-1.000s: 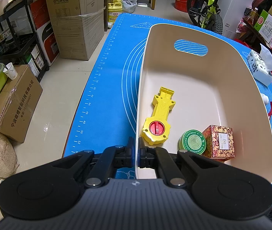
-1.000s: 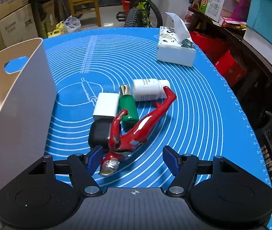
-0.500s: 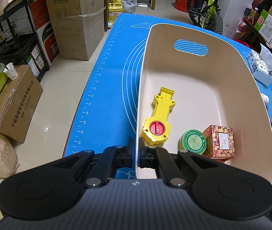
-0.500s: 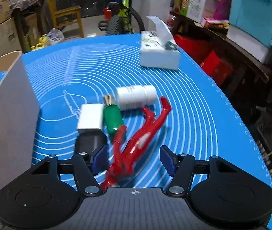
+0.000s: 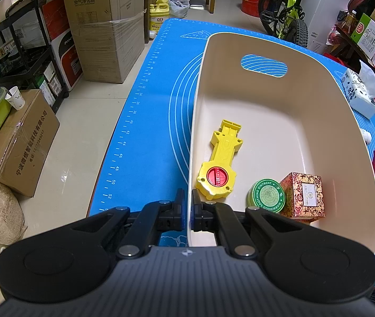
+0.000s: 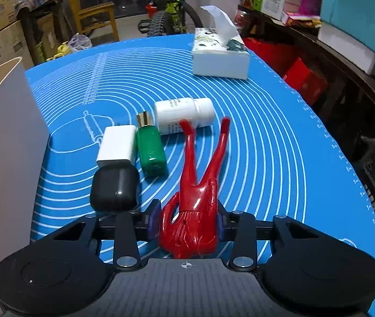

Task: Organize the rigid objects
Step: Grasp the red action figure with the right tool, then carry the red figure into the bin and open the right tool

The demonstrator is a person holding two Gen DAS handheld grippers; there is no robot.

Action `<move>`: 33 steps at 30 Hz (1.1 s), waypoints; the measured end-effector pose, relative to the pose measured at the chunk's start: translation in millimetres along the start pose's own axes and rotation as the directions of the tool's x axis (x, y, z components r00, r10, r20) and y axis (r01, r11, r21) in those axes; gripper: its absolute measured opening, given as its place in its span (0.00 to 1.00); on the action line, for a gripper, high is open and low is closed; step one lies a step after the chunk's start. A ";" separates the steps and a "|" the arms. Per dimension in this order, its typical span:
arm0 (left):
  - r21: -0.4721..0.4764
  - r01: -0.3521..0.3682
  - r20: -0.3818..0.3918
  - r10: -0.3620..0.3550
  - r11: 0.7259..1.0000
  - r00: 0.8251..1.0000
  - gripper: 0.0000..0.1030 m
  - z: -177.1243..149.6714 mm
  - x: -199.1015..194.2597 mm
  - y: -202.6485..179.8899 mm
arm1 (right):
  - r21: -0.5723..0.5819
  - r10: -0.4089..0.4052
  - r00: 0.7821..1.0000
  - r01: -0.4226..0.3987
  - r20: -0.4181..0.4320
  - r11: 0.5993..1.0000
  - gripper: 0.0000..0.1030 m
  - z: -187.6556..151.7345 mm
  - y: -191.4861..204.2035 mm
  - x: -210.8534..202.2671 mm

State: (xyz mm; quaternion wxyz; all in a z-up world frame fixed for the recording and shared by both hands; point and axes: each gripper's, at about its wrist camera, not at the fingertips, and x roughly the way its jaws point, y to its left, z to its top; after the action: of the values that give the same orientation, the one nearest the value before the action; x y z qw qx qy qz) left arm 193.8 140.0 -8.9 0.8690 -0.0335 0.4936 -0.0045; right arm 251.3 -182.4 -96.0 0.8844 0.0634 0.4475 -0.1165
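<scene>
My left gripper (image 5: 189, 212) is shut on the near rim of a beige bin (image 5: 319, 121). Inside the bin lie a yellow toy with a red dial (image 5: 220, 162), a green ointment tin (image 5: 266, 196) and a red patterned box (image 5: 303, 197). My right gripper (image 6: 187, 220) is shut on the torso of a red toy figure (image 6: 196, 185), whose legs point away from me. Beside the figure on the blue mat (image 6: 266, 137) lie a black case (image 6: 114, 190), a white charger (image 6: 117, 145), a green bottle (image 6: 150, 149) and a white bottle (image 6: 183, 116).
A tissue box (image 6: 220, 55) stands at the far side of the mat. The bin's outer wall (image 6: 5, 142) rises at the left of the right wrist view. Cardboard boxes (image 5: 105, 23), a shelf, a bicycle and a chair surround the table.
My right gripper has moved forward over the red figure and closed on its torso; the figure has turned so its legs point away. The left gripper and bin have not moved.
</scene>
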 end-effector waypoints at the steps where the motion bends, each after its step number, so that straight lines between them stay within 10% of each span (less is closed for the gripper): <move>1: 0.000 0.000 0.000 0.000 1.000 1.000 0.06 -0.2 -0.2 0.0 | -0.008 -0.002 1.000 0.002 0.006 1.000 0.45 -0.4 1.5 -0.6; 6: 0.000 0.000 0.000 0.000 1.000 1.000 0.07 -0.2 -0.3 -0.2 | -0.039 0.011 0.998 -0.009 0.057 0.999 0.30 -3.5 5.5 -9.7; 21: 0.000 -0.001 0.000 0.001 1.000 1.000 0.07 -0.1 -0.3 -0.3 | -0.049 0.050 0.985 -0.042 0.166 0.998 0.29 6.1 6.6 -46.3; 33: 0.000 0.000 0.000 0.000 1.000 1.000 0.07 0.2 0.0 -0.2 | -0.153 0.242 0.923 -0.204 0.300 0.967 0.29 36.3 52.9 -122.8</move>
State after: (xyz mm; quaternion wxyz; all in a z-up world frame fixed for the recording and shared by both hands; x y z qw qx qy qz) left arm 194.0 139.8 -8.7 0.8689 -0.0336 0.4938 -0.0045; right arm 223.2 -120.9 24.9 0.9542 0.0419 0.2962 0.0034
